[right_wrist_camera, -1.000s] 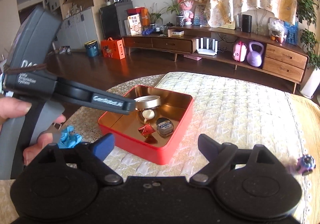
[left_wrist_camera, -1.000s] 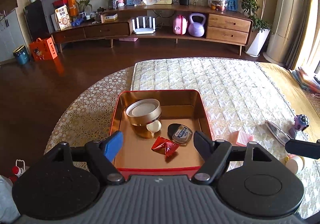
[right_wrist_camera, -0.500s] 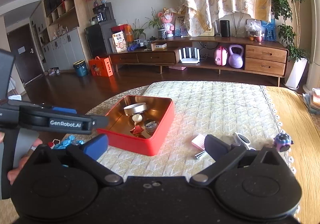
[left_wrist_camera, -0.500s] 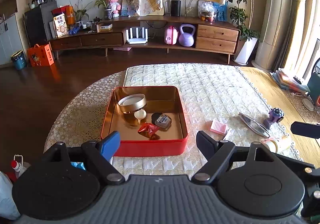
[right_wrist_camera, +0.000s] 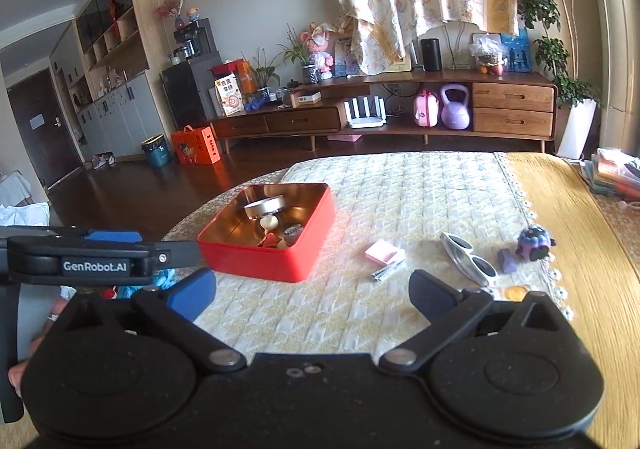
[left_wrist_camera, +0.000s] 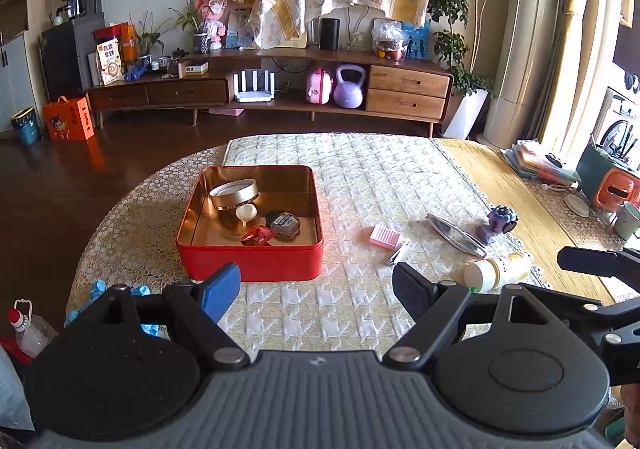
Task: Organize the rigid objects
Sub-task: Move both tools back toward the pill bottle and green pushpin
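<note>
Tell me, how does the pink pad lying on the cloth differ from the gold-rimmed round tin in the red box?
The pink pad is flat and square, while the round tin is a squat cylinder that stands taller. The pad is pale pink with ridges; the tin is shiny gold with a white top. The pad lies loose on the quilted cloth, outside the red box; the tin already sits inside it. Neither is touched by a gripper.

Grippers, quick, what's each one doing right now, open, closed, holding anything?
Left gripper: open, holding nothing, jaws just widened.
Right gripper: open, holding nothing, jaws just widened.
</note>
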The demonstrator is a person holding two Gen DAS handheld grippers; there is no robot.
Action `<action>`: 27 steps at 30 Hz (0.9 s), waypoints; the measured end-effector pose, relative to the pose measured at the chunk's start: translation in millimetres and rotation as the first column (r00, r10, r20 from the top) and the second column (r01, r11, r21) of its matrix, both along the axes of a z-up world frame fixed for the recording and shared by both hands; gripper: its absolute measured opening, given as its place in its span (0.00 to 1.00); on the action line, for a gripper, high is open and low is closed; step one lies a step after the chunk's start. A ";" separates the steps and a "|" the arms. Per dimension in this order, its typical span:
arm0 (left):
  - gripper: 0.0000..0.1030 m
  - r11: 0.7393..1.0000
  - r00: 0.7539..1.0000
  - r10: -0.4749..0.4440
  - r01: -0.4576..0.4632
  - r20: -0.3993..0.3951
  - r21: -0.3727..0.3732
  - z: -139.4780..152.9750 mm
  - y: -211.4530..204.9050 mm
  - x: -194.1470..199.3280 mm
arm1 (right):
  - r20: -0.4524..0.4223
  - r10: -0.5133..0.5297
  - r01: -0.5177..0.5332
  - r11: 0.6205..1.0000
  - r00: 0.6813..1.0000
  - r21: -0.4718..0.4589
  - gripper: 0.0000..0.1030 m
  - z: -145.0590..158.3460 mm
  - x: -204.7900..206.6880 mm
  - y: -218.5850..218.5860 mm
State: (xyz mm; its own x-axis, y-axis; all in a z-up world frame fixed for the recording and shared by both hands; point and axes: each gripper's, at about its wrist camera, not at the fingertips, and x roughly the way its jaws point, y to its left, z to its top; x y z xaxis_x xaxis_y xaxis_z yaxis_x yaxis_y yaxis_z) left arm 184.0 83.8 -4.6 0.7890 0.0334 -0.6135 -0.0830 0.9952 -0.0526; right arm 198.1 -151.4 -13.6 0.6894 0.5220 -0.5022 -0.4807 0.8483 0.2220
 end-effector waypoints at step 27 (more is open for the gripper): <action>0.81 0.986 0.985 -0.166 0.168 -0.056 0.019 -87.6 -124.2 28.9 | -0.029 -0.205 0.200 0.974 0.978 -0.107 1.00 -58.1 44.2 -106.4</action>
